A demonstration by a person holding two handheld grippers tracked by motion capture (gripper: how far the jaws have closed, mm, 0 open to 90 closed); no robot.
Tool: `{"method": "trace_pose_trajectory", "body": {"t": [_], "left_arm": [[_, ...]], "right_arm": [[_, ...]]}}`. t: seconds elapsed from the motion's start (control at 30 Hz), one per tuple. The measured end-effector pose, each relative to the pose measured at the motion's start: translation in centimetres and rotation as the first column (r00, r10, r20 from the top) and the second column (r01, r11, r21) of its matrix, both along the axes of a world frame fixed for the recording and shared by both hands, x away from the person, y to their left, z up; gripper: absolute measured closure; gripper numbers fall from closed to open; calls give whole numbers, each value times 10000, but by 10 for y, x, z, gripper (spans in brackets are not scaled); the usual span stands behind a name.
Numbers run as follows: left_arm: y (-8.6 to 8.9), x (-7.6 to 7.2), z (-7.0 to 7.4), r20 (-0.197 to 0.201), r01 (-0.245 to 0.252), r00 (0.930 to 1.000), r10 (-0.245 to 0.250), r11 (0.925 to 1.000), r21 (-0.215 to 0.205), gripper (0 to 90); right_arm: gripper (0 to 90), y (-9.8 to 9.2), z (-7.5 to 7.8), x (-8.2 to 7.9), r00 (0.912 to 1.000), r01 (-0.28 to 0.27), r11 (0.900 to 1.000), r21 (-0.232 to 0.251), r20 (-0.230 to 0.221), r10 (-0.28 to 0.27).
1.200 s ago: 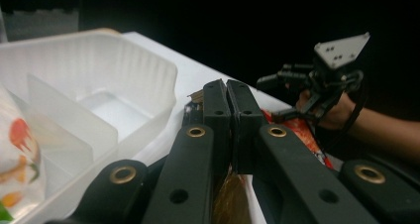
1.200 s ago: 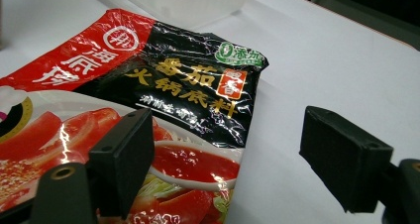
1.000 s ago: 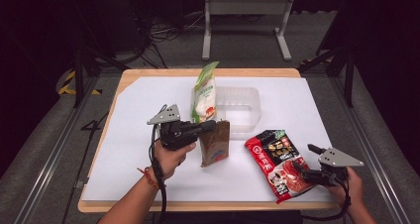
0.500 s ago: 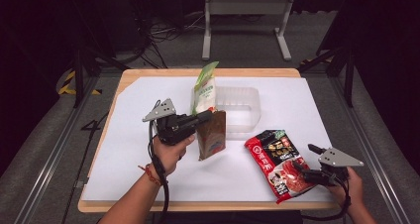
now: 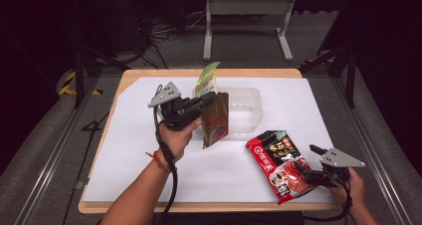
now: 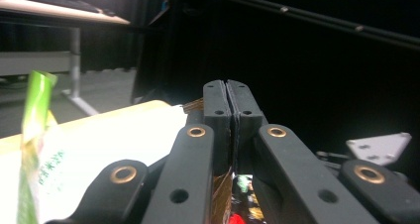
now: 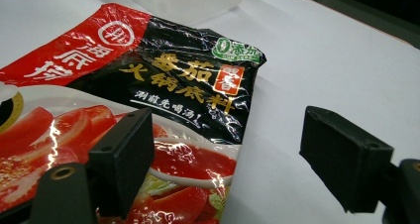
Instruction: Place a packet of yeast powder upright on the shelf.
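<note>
The left gripper (image 5: 211,99) is clamped on the top edge of a brown pouch (image 5: 215,119), which hangs above the table (image 5: 124,150) in front of a clear tub (image 5: 246,110). The right gripper (image 7: 228,149) rests with its jaws apart at the corner of a red packet (image 7: 124,85).

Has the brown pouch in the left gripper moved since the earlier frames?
Yes. The brown pouch, clamped in the left gripper, has been lifted off the white sheet and hangs nearer the clear tub.

I raised my left gripper (image 5: 209,103), lifting the flat brown foil pouch (image 5: 215,119) clear of the white table sheet (image 5: 124,150), toward the clear plastic tub (image 5: 246,110).
</note>
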State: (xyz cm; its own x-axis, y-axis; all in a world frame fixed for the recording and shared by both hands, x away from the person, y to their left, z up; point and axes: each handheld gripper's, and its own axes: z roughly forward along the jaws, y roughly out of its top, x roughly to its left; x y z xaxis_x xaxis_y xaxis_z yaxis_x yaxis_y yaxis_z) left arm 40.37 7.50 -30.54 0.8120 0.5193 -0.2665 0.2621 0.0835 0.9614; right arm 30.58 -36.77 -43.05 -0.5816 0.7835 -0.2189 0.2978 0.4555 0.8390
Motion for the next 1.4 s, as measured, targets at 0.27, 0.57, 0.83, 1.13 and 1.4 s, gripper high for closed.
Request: {"method": "trace_pose_trajectory", "body": {"t": [0.27, 0.57, 0.83, 1.13, 1.4], "left_arm": [[-2, 11, 3, 85, -542, 9985, 541, 9985, 64, 883], [-1, 22, 14, 298, -1065, 9939, 1061, 9943, 110, 882], [-13, 42, 14, 185, -1662, 9860, 1654, 9842, 604, 882], [-31, 61, 10, 261, -2241, 9746, 2226, 9687, 1071, 882], [-53, 79, 12, 340, -2650, 9642, 2630, 9514, 1571, 882]], "right_arm": [[213, -1, 0, 0, 10000, -3, 10000, 35, 32, 3], [213, 1, 1, -1, 10000, -9, 10000, 60, 13, 9], [213, 1, 0, -1, 10000, 1, 10000, 36, 4, -1], [210, -1, 0, 0, 10000, -1, 10000, -9, 40, 1], [210, -2, 1, -1, 10000, 27, 10000, 18, 52, -27]]}}
